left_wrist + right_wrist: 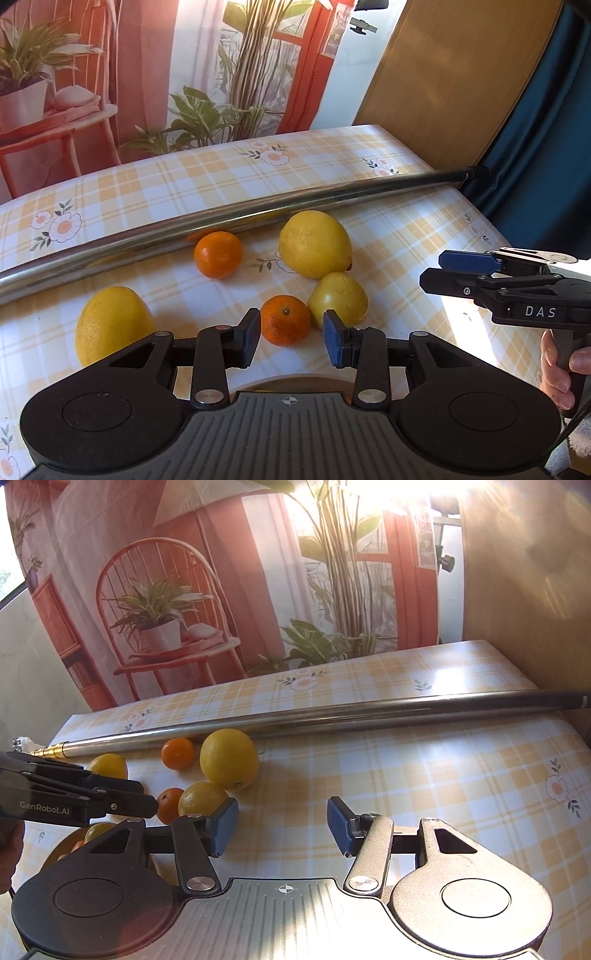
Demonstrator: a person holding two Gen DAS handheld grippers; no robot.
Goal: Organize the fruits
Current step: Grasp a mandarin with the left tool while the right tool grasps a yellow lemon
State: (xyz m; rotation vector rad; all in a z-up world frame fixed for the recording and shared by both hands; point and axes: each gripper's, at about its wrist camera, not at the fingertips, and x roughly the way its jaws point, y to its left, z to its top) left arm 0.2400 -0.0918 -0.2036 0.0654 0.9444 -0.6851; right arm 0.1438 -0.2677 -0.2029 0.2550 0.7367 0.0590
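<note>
From the left wrist, the left gripper [291,338] is seen with fingers spread wide, lined up on a tangerine [285,319] lying on the bench [406,236] just beside a lemon [338,300]; a pick appears in hand, calling for a short advance, then closing. From the right wrist, the right gripper [282,825] is held wide and empty over bare cloth, the fruit well to its left.

On the table [388,229], in front of one metal pole [258,214], lie three yellow fruits: the largest [314,243] just before the pole, a smaller one [338,299] and another [110,325]. Two oranges are there too, one [218,254] against the pole, one [285,319] farther from it.
</note>
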